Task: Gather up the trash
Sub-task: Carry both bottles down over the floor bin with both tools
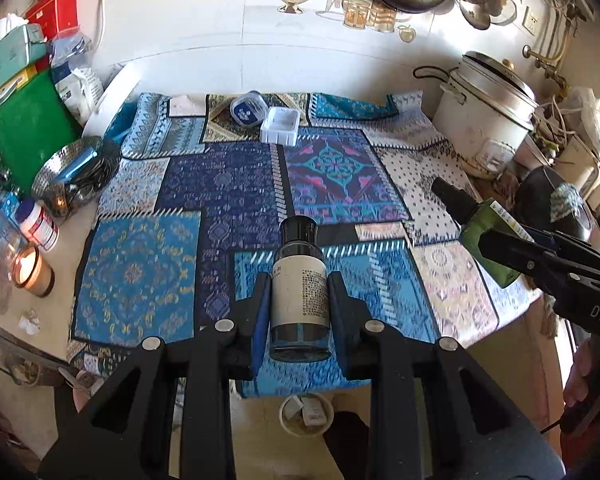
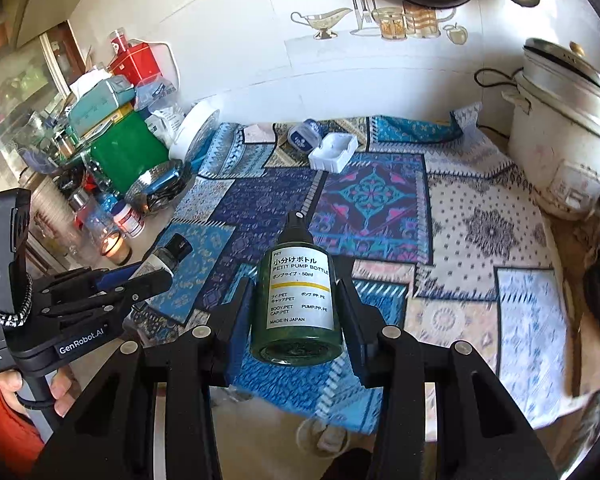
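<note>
My left gripper (image 1: 299, 288) is shut on a small white-labelled bottle with a black cap (image 1: 299, 280) and holds it above the front edge of the patterned cloth (image 1: 228, 184). The same bottle shows in the right wrist view (image 2: 165, 258). My right gripper (image 2: 294, 300) is shut on a green pump bottle (image 2: 296, 300), also above the cloth; it shows at the right in the left wrist view (image 1: 488, 236). A white plastic tray (image 1: 280, 125) and a blue-lidded tub (image 1: 248, 108) lie at the far side of the cloth.
A round bin with scraps (image 1: 306, 414) stands on the floor below the table's front edge. A lit candle (image 1: 32, 272), jars and boxes (image 1: 24, 136) crowd the left side. A white rice cooker (image 1: 484, 120) stands at the back right. Pans hang on the wall.
</note>
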